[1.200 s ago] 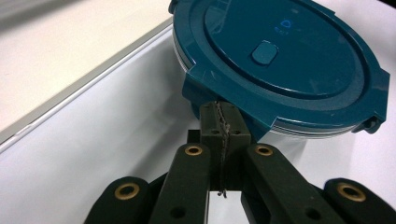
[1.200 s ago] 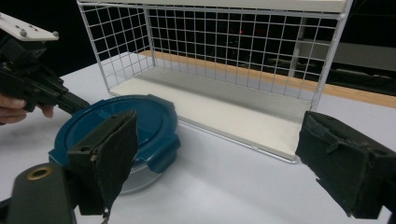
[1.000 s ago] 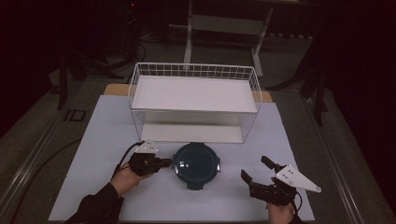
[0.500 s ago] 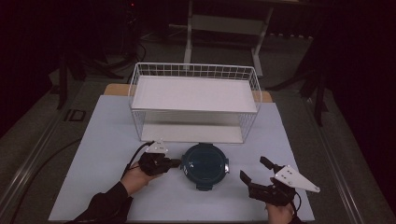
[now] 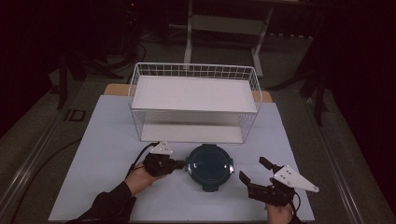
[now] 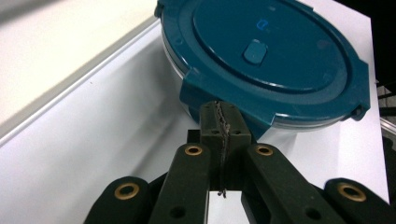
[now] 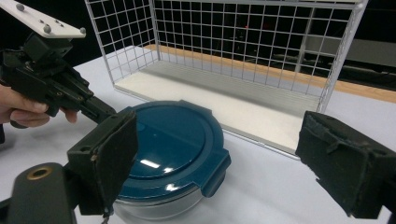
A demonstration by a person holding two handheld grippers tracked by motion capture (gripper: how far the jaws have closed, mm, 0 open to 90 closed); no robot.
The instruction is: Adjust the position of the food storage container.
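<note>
The round blue container (image 5: 209,166) sits on the counter (image 5: 107,140) at lower centre, before the wire basket (image 5: 194,100). Left gripper (image 5: 180,164): jaws fully closed, tips against the lid's edge, clamping nothing. Right gripper (image 5: 256,173): jaws wide apart, empty, lower right.

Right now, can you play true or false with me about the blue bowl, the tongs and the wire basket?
1. The bowl has its blue lid on. True.
2. The bowl sits inside the wire basket. False: it stands on the table in front of the basket.
3. The left tongs are shut and touch the bowl's edge. True.
4. The right tongs are gripping the bowl. False: they are open, off to the bowl's side.
5. The top shelf of the basket is full of toys. False: it is bare.
</note>
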